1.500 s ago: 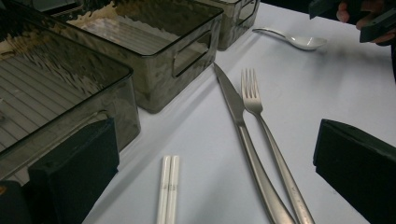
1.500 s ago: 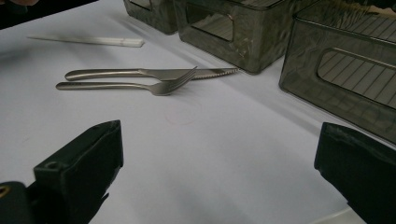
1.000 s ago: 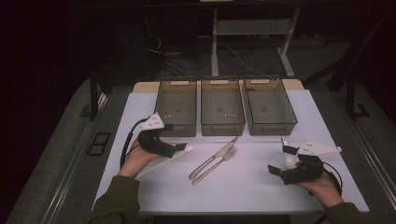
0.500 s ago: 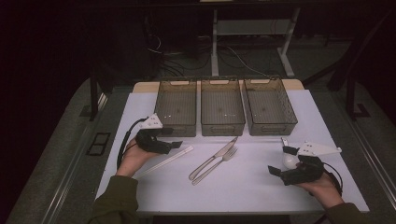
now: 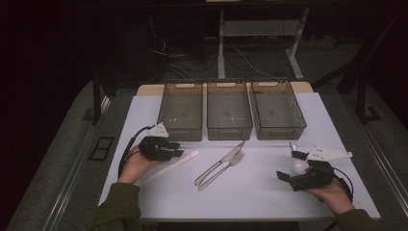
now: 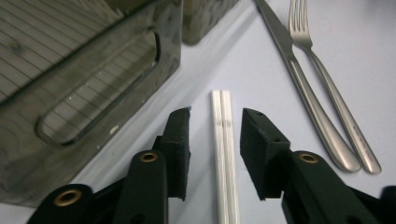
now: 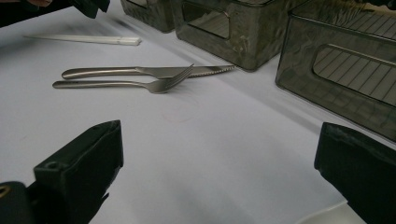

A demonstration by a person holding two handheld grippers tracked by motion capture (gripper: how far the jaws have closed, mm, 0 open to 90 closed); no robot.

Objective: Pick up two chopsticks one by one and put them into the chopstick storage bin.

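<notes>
White chopsticks (image 6: 223, 154), paired on the table (image 5: 269, 192) just before the left bin (image 5: 182, 111), lie between the left gripper (image 6: 215, 122)'s jaws, which have just been closing, pads not yet touching. Next: finish the pinch. Right gripper (image 7: 219, 154) gapes wide, empty.

White table (image 5: 269, 192). Along its far edge, three smoky translucent bins (image 5: 229, 110) side by side, empty. Nearer, a pair of white chopsticks (image 5: 169, 166) lying at left. Centre: table knife (image 5: 220, 163) and fork (image 5: 223, 169) lying alongside each other. White spoon (image 5: 297, 163) at right.
</notes>
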